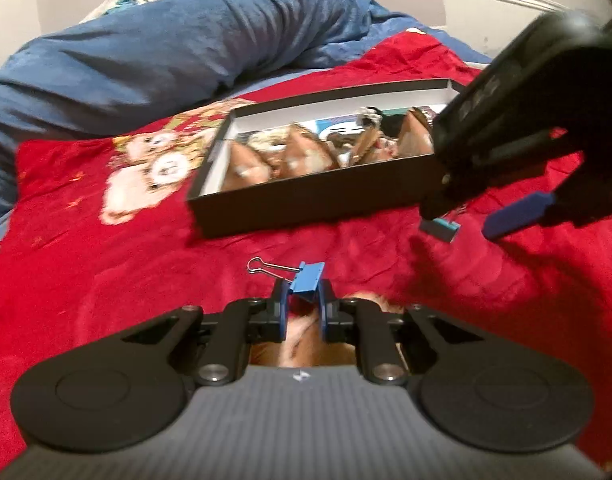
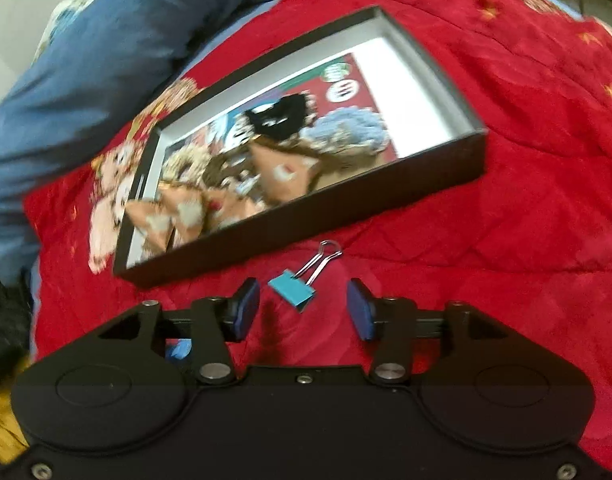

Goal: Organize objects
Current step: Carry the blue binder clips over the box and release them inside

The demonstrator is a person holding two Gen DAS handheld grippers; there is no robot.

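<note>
Two clips bound for the box (image 1: pixel 306 216)

Left gripper (image 1: pixel 303 304) pinches a blue clip (image 1: pixel 308 278) — ready to carry; right gripper (image 2: pixel 303 304) spread around a teal clip (image 2: pixel 291 290) lying on the blanket (image 2: pixel 506 240).

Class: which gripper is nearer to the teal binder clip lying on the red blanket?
Right. The right gripper is open with the teal clip lying loose between its fingers; the left gripper is off to one side, shut on a blue clip.

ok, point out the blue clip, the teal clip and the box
blue clip (image 1: pixel 306 278): left wrist view, its blue body.
teal clip (image 2: pixel 291 290): right wrist view, its teal body.
box (image 2: pixel 306 220): right wrist view, near outer wall.
</note>
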